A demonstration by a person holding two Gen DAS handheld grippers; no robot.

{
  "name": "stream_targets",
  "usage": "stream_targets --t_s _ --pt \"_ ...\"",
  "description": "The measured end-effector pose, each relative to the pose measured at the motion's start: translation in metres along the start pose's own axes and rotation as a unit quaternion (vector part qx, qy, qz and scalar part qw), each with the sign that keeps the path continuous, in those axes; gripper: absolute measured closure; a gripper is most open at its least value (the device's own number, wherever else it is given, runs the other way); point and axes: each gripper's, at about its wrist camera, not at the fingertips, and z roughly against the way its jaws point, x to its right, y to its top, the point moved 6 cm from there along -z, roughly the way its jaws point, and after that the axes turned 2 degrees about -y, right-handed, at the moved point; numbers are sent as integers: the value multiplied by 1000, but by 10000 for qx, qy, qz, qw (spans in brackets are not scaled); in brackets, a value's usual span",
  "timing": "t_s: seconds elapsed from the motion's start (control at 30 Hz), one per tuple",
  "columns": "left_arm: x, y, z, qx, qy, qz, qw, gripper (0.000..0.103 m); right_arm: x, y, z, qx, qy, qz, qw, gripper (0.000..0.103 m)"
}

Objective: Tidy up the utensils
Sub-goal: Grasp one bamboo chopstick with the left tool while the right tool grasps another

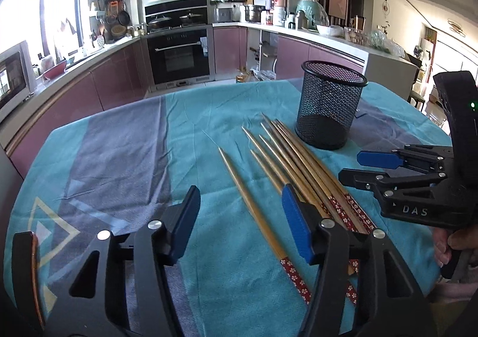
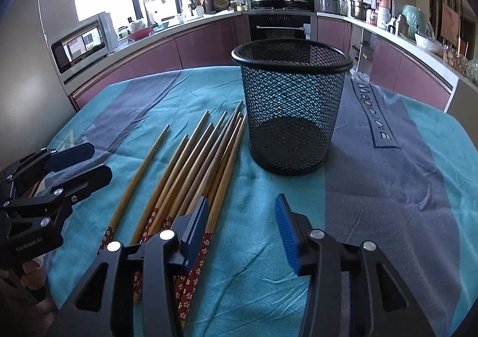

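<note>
Tabletop (image 2: pixel 388 187), draped in a teal and grey cloth, fills the lower half of both views. The black mesh holder (image 2: pixel 291 107) stands upright at centre of the right wrist view and appears empty, so by this evidence no sorting is done. The chopsticks (image 2: pixel 209 164), about 8, lie loose on the cloth just left of the holder; all remain to be moved. The left hand-held gripper (image 1: pixel 239 226) hangs wide above one stray chopstick; the right hand-held gripper (image 2: pixel 242 229) is likewise wide, holding nothing.
</note>
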Motion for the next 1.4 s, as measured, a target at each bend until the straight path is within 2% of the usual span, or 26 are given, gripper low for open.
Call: stream_targets --t_s 0.17,0.53,0.63,0.7,0.73,0.77,0.93,1.1,1.27,1.4 --pt "7 -3 -10 -514 -486 267 9971 61 -4 -3 -5 -174 86 8 9998 66" --pt "11 -5 -38 -1093 -737 465 9902 76 -8 8 -19 -481 -92 250 9985 75" --pt "13 -1 -42 -1107 -751 449 9900 77 -11 12 -23 -503 -106 292 9983 80" --pt "11 2 -46 -1138 -769 487 9893 82 -11 15 -26 -518 -66 286 9982 89" --pt "10 3 -49 -1147 -741 495 9894 88 -12 16 -28 -536 -2 266 9982 92" --pt "8 3 -51 -1158 -744 524 9891 89 -12 17 -29 -548 50 224 9982 95" --pt "5 6 -52 -1111 -729 682 9888 95 -7 19 -28 -491 237 -24 9985 97" --pt "4 10 -44 -994 -834 734 9888 95 -5 21 -14 -281 469 -125 9984 98" --pt "2 27 -25 -768 -1141 762 9876 95 -7 31 12 48 956 -191 9952 98" --pt "3 40 -13 -606 -1356 729 9862 95 -7 35 24 120 1283 -255 9913 98"
